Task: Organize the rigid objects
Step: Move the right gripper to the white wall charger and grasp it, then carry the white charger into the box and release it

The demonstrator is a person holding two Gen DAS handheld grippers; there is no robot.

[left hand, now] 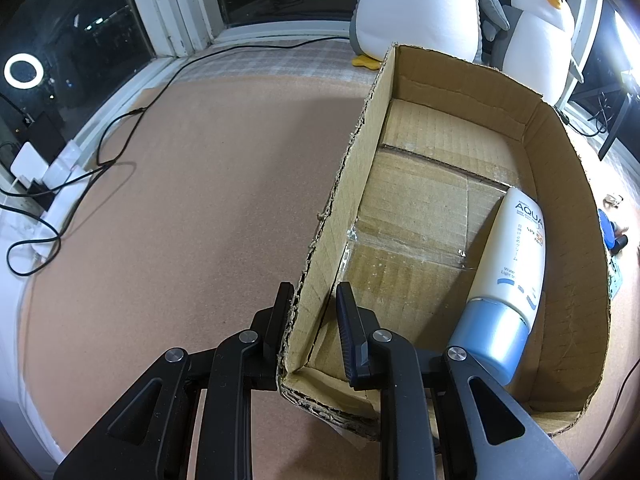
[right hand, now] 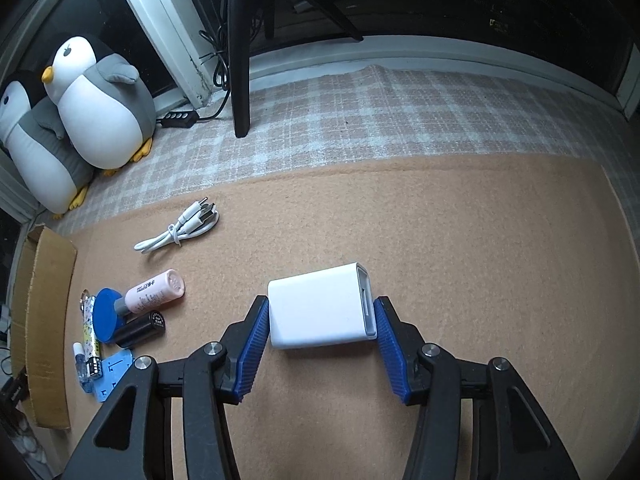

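My left gripper is shut on the near left wall of an open cardboard box, one finger outside and one inside. A white sunscreen tube with a blue cap lies inside the box against its right wall. In the right wrist view a white charger block lies on the tan mat. My right gripper straddles it, and both blue pads touch its two ends. The box edge shows at the far left there.
Left of the block lie a pink tube, a black cylinder, a blue disc, a blue card and small items. A coiled white cable lies farther back. Plush penguins and a black stand leg stand by the window.
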